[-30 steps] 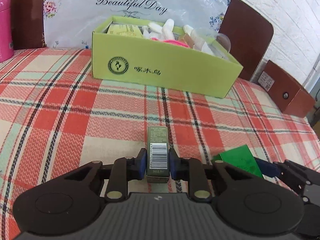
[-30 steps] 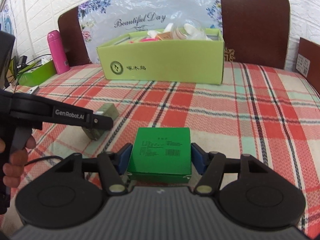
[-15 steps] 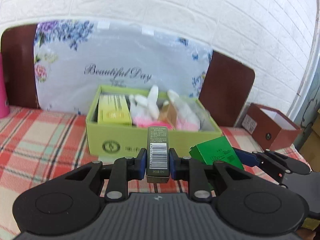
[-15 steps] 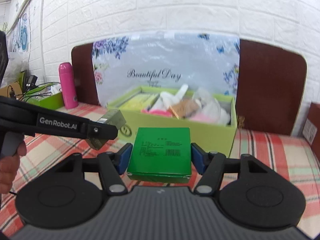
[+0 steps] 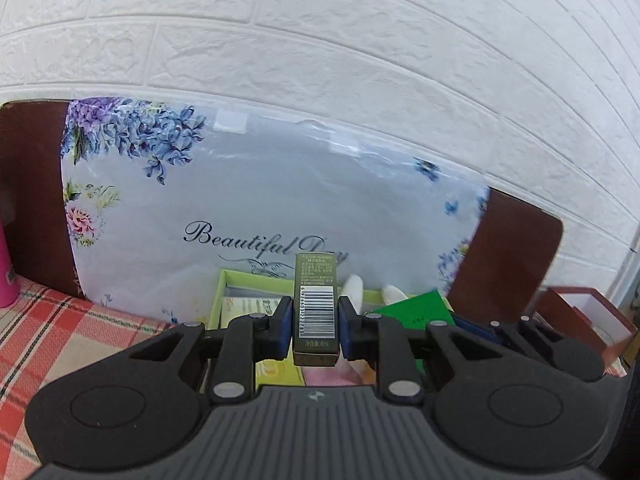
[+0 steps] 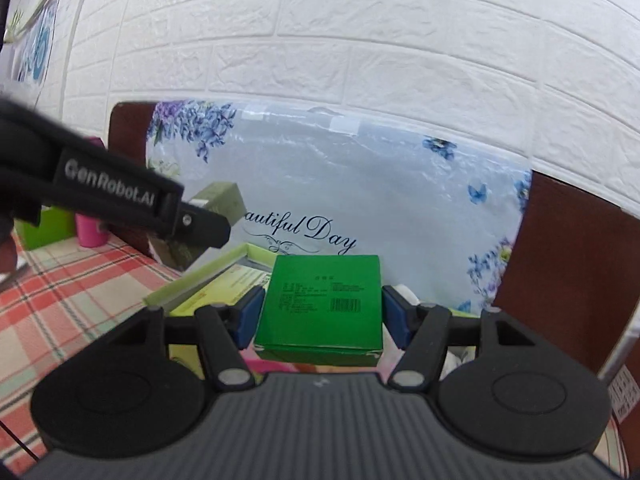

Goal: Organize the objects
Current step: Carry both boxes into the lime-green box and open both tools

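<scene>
My left gripper (image 5: 315, 330) is shut on a slim olive-green carton (image 5: 315, 308) with a barcode, held upright above the near part of the lime-green cardboard box (image 5: 222, 296). My right gripper (image 6: 322, 316) is shut on a bright green square box (image 6: 320, 304), also raised over the lime-green box (image 6: 208, 276). In the right wrist view the left gripper (image 6: 208, 224) reaches in from the left with the olive carton (image 6: 222, 200). In the left wrist view the green box (image 5: 416, 310) shows at the right. The lime-green box holds a yellow packet (image 5: 250, 306) and white items (image 5: 354, 286).
A floral "Beautiful Day" plastic-wrapped panel (image 5: 260, 208) leans on a brown chair back (image 5: 516, 256) behind the box. A pink bottle (image 5: 6, 280) stands at the far left, a red-brown open box (image 5: 580, 316) at the right. The plaid cloth (image 5: 60, 332) covers the table; a white brick wall rises behind.
Both grippers rose off the plaid table and moved forward to the lime-green box, each keeping its carton. The views tilted up, so the wall now fills the upper half.
</scene>
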`<move>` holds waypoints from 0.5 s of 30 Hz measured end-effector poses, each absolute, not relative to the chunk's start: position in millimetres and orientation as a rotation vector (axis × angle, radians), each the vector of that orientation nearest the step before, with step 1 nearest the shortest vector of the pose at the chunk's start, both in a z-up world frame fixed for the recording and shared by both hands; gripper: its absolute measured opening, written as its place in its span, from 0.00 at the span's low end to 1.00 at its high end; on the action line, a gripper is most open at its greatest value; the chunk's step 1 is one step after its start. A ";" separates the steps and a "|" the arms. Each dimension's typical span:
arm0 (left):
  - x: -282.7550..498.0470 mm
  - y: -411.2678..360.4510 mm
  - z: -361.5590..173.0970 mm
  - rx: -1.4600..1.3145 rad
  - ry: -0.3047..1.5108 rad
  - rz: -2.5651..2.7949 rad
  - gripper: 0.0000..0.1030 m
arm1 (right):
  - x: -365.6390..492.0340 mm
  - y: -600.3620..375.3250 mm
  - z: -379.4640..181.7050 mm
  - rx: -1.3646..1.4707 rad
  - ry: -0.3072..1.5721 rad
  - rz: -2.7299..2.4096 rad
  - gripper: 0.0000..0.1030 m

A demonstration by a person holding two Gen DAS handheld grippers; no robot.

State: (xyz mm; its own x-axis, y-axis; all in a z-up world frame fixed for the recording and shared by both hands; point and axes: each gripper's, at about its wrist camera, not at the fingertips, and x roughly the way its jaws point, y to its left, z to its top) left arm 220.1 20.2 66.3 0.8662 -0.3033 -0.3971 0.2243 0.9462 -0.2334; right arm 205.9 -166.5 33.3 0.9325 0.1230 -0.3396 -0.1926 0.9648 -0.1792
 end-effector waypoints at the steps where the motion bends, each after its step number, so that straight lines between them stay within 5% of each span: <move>1: 227.4 22.3 64.8 -0.186 0.447 -0.274 0.22 | 215.0 -164.5 29.9 -0.224 0.335 0.157 0.60; 6: 259.4 27.9 47.8 -0.197 0.467 -0.302 0.28 | 254.4 -158.9 17.1 -0.230 0.351 0.155 0.61; 7: 263.2 28.3 42.1 -0.192 0.479 -0.322 0.37 | 259.3 -158.4 13.4 -0.232 0.352 0.174 0.65; 8: 264.7 29.5 35.7 -0.193 0.493 -0.323 0.64 | 262.2 -157.5 9.5 -0.241 0.363 0.189 0.83; 9: 262.5 31.1 30.0 -0.198 0.493 -0.300 0.77 | 260.7 -156.2 5.5 -0.255 0.362 0.187 0.97; 15: 237.2 48.6 16.4 -0.244 0.442 -0.246 0.78 | 227.0 -156.9 -12.3 -0.367 0.272 0.140 1.00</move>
State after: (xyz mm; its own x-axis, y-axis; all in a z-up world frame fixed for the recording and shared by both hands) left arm 237.2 48.6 16.4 0.8756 -0.2855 -0.3897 0.1806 0.9416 -0.2841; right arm 227.0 -156.9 -12.3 0.9542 0.0863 -0.2866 -0.1840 0.9244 -0.3342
